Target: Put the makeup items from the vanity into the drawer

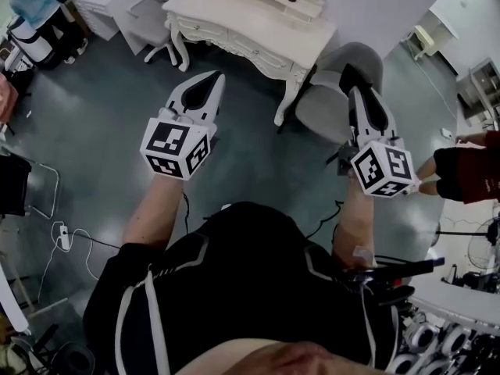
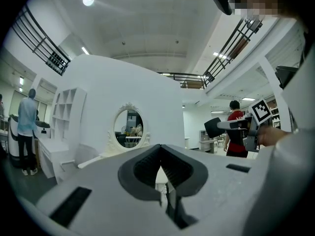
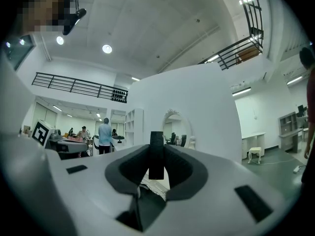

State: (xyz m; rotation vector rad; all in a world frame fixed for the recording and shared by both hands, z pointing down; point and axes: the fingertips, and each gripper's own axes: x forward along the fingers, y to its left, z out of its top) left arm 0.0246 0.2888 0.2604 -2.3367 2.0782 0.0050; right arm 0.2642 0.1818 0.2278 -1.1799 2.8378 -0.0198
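grey floor (image 1: 101, 116), right tongs (image 3: 156, 146) on stick (image 3: 156, 157)

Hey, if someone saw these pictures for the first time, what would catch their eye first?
First the two white grippers held out side by side: the right gripper grips a slim black stick upright between its jaws, while the left gripper is shut on nothing. Just ahead stands an ornate white vanity, with a grey chair beside it, near the right gripper.
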